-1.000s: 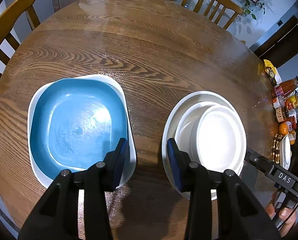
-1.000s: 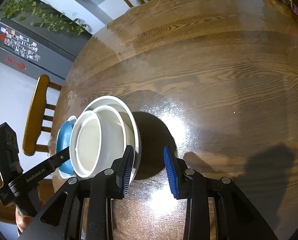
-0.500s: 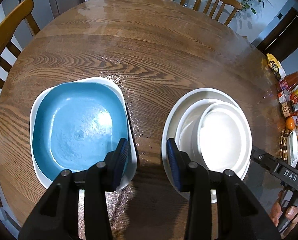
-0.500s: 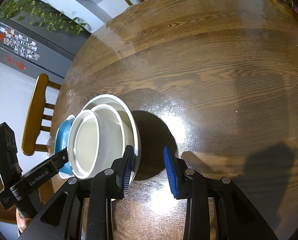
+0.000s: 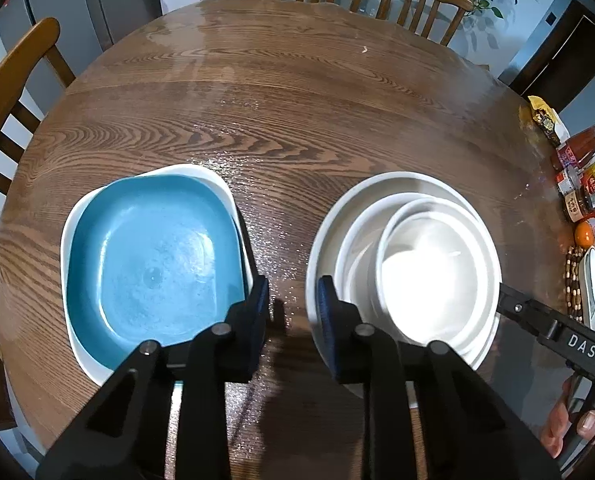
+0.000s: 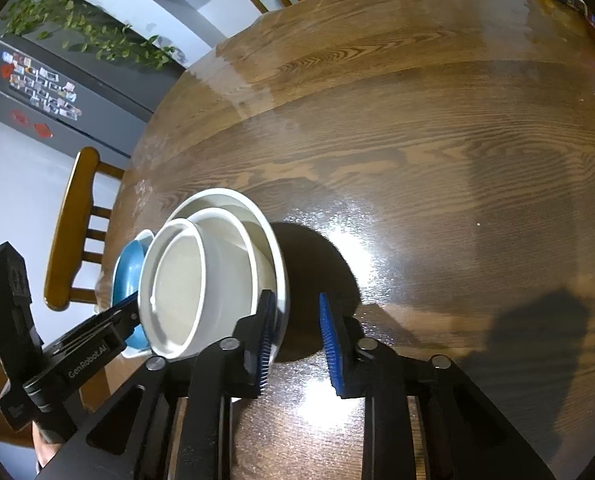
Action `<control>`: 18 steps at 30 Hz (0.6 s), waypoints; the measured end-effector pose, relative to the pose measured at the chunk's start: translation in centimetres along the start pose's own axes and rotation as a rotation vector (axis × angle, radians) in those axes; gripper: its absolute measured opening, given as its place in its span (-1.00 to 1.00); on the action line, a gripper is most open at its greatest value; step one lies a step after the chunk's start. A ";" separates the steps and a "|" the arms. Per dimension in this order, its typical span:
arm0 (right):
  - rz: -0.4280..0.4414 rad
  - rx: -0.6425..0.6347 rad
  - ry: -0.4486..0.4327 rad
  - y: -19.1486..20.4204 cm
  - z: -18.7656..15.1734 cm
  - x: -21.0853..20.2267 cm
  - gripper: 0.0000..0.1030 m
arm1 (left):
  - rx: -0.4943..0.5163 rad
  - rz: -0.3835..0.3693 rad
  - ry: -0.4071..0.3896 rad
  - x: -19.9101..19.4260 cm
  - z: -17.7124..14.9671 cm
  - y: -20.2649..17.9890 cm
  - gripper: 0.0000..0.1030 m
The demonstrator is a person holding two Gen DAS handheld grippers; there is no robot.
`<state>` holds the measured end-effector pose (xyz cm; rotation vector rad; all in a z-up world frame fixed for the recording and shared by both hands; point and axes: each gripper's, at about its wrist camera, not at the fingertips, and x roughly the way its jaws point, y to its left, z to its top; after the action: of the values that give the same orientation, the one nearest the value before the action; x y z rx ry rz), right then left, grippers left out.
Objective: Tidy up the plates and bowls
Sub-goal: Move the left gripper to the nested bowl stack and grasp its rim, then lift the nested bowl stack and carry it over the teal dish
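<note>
a blue square plate nests in a white one, white bowls stacked beside; both grippers' fingers just narrowed, grasping nothing.

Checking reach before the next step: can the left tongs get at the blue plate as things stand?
Probably yes. The left tongs hover empty beside the blue plate, which lies uncovered on the white plate, nothing between them.
</note>
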<state>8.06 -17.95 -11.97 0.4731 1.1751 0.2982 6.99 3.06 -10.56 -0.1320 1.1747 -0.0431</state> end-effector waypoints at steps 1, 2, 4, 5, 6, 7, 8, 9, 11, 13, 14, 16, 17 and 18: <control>-0.002 -0.002 -0.001 0.1 0.0 0.0 -0.58 | 0.003 0.001 -0.001 -0.1 0.0 -0.2 -0.69; -0.003 -0.002 -0.002 0.1 0.0 0.0 -0.58 | 0.006 0.002 -0.002 -0.1 -0.1 -0.4 -0.71; 0.001 0.001 -0.002 0.1 0.0 0.0 -0.58 | 0.007 0.001 -0.003 -0.1 -0.1 -0.6 -0.76; 0.001 0.001 -0.002 0.1 0.0 0.0 -0.59 | 0.008 0.002 -0.003 -0.1 -0.2 -0.6 -0.76; 0.002 0.001 -0.002 0.2 0.0 0.1 -0.59 | 0.008 0.003 -0.003 -0.1 -0.2 -0.6 -0.77; 0.002 -0.001 -0.003 0.2 0.0 0.1 -0.59 | 0.008 0.003 -0.003 -0.2 -0.2 -0.6 -0.77; 0.002 -0.003 -0.004 0.1 0.0 0.0 -0.59 | 0.007 0.005 -0.003 -0.1 -0.2 -0.7 -0.77; 0.003 -0.005 -0.006 0.2 0.0 0.1 -0.59 | 0.007 0.008 -0.004 -0.2 -0.1 -0.7 -0.78; 0.004 -0.006 -0.008 0.2 0.0 0.1 -0.59 | 0.010 0.016 -0.007 -0.2 -0.2 -0.9 -0.78; 0.003 -0.009 -0.010 0.2 -0.1 0.1 -0.59 | 0.012 0.021 -0.009 -0.2 -0.2 -1.0 -0.79; 0.003 -0.008 -0.010 0.2 -0.1 0.1 -0.59 | 0.014 0.024 -0.010 -0.2 -0.2 -1.1 -0.80; 0.003 -0.010 -0.011 0.2 0.0 0.1 -0.59 | 0.020 0.032 -0.013 -0.2 -0.3 -1.1 -0.80; 0.003 -0.009 -0.010 0.2 -0.1 0.1 -0.59 | 0.022 0.035 -0.014 -0.2 -0.3 -1.1 -0.80; 0.003 -0.010 -0.010 0.2 -0.1 0.1 -0.59 | 0.025 0.037 -0.015 -0.2 -0.3 -1.1 -0.81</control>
<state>8.02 -17.72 -11.96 0.4669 1.1626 0.3036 6.66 1.94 -10.33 -0.0883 1.1605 -0.0236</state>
